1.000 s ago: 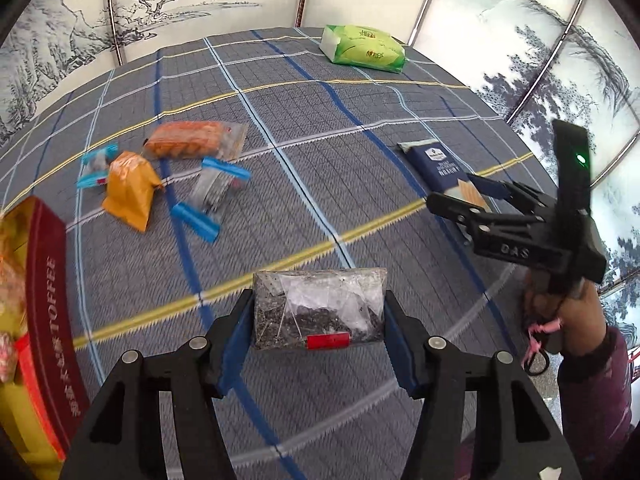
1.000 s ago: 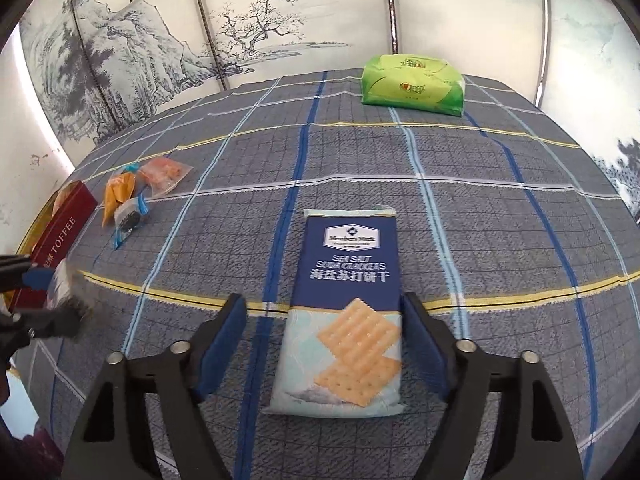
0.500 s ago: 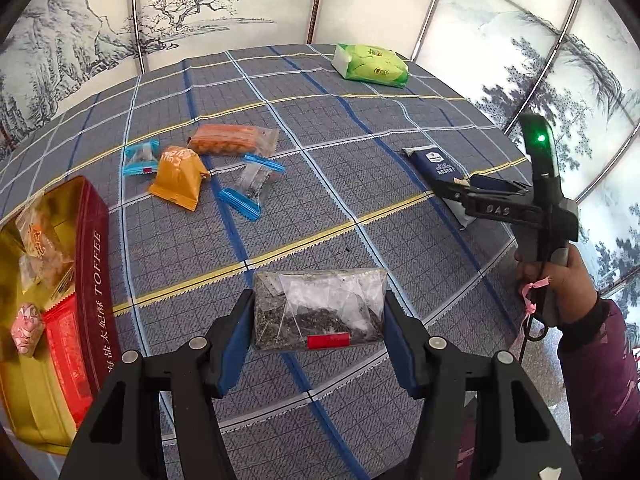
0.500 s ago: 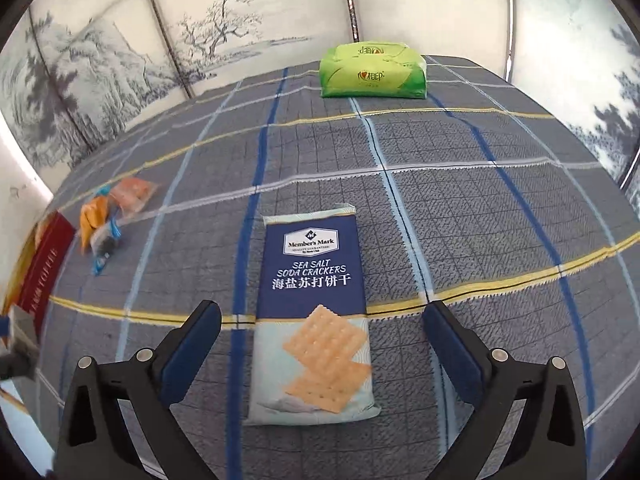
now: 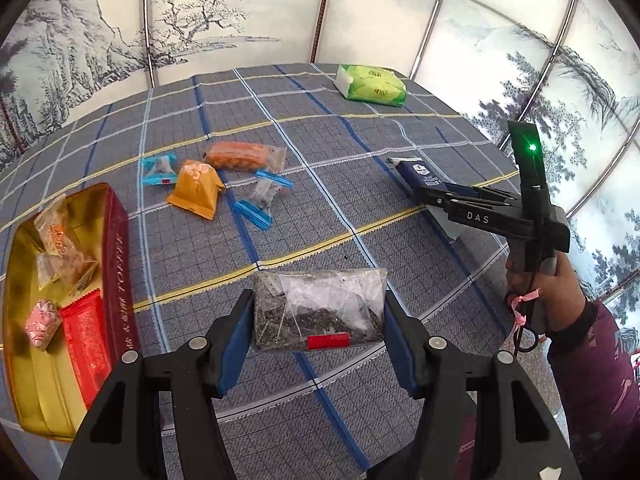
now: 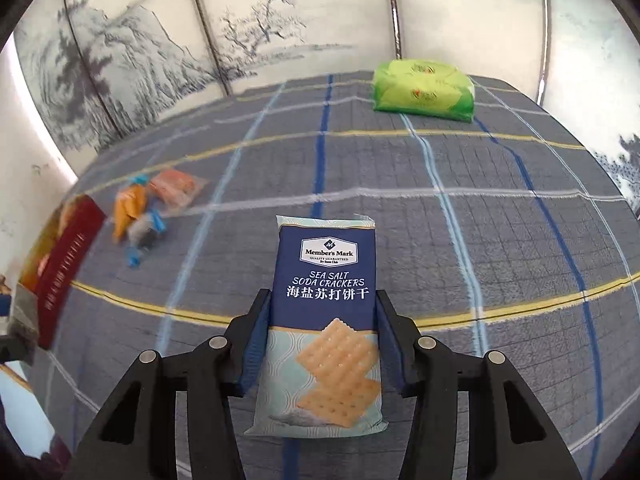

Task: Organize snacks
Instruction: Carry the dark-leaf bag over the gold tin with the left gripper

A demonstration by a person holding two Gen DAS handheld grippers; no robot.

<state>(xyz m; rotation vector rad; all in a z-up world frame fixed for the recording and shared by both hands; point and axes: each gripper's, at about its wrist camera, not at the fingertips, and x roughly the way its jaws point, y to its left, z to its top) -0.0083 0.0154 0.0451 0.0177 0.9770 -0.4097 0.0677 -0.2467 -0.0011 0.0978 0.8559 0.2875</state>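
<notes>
My left gripper (image 5: 318, 322) is shut on a clear bag of dark loose bits with a red label (image 5: 320, 304), held above the checked cloth. To its left lies an open gold and red toffee tin (image 5: 116, 260) holding several wrapped snacks. My right gripper (image 6: 322, 320) is closing its jaws on a blue pack of sea salt soda crackers (image 6: 326, 280), and both pads touch the pack's long sides. The left wrist view shows that gripper (image 5: 430, 196) over the cracker pack (image 5: 418, 170), held by a hand in a purple sleeve.
Loose snacks lie in a cluster beyond the tin: an orange packet (image 5: 196, 192), a clear pack of orange pieces (image 5: 244, 156) and blue-ended candies (image 5: 260, 200). A green tissue pack (image 6: 424, 92) sits at the far edge. Painted screens surround the table.
My left gripper rose and drew back with the bag, bringing more of the tin into view. The right jaws first spread wider, then closed in on the cracker pack.
</notes>
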